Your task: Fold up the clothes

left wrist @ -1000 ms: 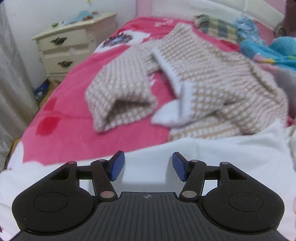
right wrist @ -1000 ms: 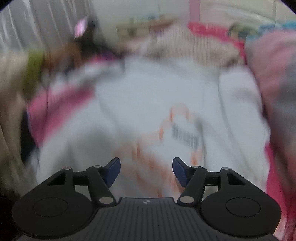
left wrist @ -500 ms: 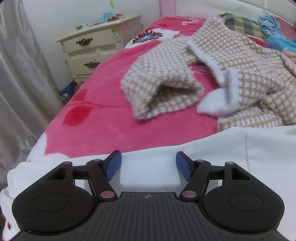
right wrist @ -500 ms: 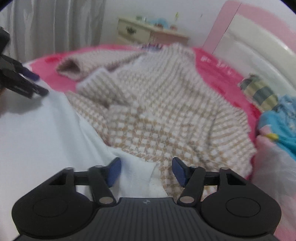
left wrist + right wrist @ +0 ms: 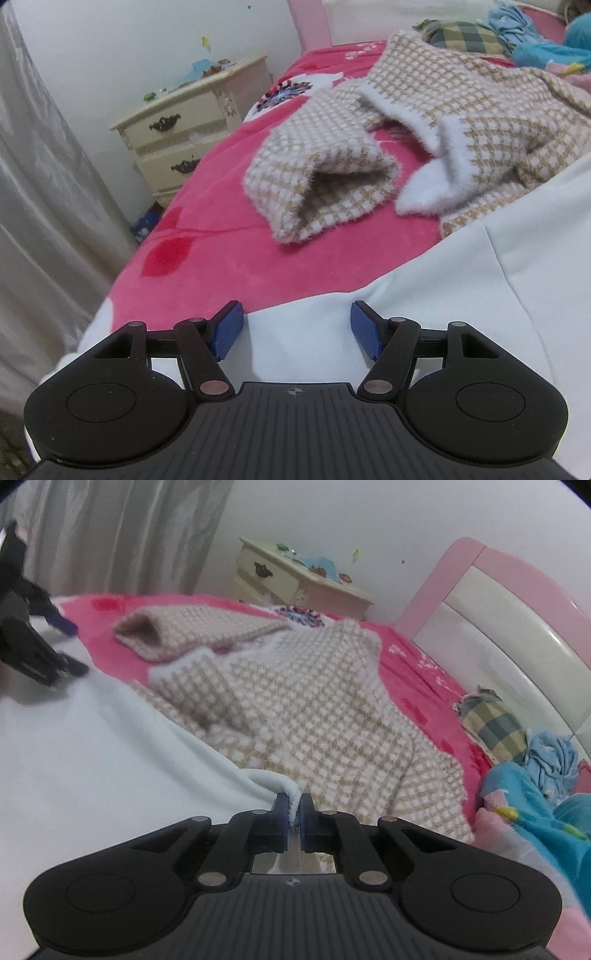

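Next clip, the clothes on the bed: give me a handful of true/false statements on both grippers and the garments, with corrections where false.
1. The right gripper is shut on the white garment's edge. True.
2. The left gripper is clamped on the checked sweater. False: it is open, over the white garment, gripping nothing.
3. The checked sweater lies on the pink bedspread. True.
4. The nightstand's drawers hang open. False: both are closed.
5. The white garment lies partly over the sweater. True.

1. Both views: even, soft indoor light, no glare.
2. Faint shadow under left gripper (image 5: 297, 325) on white garment (image 5: 461, 314).
3. Fisheye bends edges; curtain (image 5: 122, 535) smeared.
4. Right view softer; left gripper (image 5: 33, 642) blurred at frame edge.
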A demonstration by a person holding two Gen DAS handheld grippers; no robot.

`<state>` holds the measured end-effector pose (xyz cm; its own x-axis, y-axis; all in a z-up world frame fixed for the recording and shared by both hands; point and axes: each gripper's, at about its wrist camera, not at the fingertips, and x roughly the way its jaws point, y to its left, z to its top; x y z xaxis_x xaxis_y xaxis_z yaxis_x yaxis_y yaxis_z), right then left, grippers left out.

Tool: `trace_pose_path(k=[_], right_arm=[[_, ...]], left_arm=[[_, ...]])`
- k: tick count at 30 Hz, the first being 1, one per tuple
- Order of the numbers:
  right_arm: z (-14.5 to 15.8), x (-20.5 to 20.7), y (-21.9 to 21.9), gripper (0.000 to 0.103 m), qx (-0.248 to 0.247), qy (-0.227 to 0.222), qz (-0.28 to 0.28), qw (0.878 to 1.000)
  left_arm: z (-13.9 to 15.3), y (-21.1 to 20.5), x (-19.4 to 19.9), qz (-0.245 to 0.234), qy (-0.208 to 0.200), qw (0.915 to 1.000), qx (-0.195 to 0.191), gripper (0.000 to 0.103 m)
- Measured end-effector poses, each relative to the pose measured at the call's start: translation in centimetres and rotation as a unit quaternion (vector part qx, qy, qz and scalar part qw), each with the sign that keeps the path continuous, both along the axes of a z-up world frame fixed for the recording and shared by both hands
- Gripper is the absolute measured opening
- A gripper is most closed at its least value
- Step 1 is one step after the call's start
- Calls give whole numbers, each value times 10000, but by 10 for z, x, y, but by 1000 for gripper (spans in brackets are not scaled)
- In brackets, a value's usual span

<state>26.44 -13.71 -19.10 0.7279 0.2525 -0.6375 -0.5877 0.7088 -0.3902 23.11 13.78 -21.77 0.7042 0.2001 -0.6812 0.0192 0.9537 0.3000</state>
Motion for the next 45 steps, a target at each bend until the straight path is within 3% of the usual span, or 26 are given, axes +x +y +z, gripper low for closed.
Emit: trace_pose_path(k=[3, 7, 13, 17, 19, 21, 23, 26, 29, 31, 35, 39, 41, 45], right_arm=[[-13, 7, 1, 8, 166, 35, -226, 9996], [-16, 18, -7, 11, 790, 202, -560, 9951], [-10, 42, -27, 23, 1845, 710, -1474, 9691], [14, 44, -54, 35, 2728, 466, -2227, 9348], [29, 39, -67, 35, 3029, 420, -2328, 9232], [44, 25, -78, 35, 3218, 527, -2172, 9200], [59, -1, -86, 35, 3286, 701, -1882, 9228], [79, -49, -95, 35, 3234, 1058, -1382, 9301], [87, -97, -103, 35, 3175, 1564, -1036, 9295], [87, -131, -107, 35, 3008, 1868, -906, 9308], [90, -191, -114, 35, 2703, 2073, -737, 9373], [106, -229, -137, 35, 2703, 2090, -896, 9355], [114, -248, -148, 35, 2703, 2098, -975, 9346], [130, -286, -171, 35, 2702, 2113, -1134, 9325]], left_arm=[[-1, 0, -4, -83, -66, 9994, 338, 66], [-2, 6, -6, -34, -92, 9985, 539, 66], [-4, 9, -8, -4, -197, 9951, 972, 66], [2, 17, -7, 200, -245, 9937, 1076, 65], [10, 21, -6, 331, -289, 9935, 1053, 62], [24, 27, -10, 501, -380, 9933, 974, 61], [40, 30, -17, 524, -370, 9953, 726, 61], [67, 29, -41, 381, 87, 9990, -220, 61], [75, 16, -68, 66, 1004, 9848, -1415, 61], [65, -4, -83, -250, 1576, 9742, -1596, 57], [35, -47, -111, -891, 2253, 9628, -1196, 45], [20, -65, -126, -1014, 2168, 9695, -523, 42], [19, -65, -131, -946, 2118, 9726, -128, 28], [19, -40, -132, -468, 2154, 9754, 52, 26]])
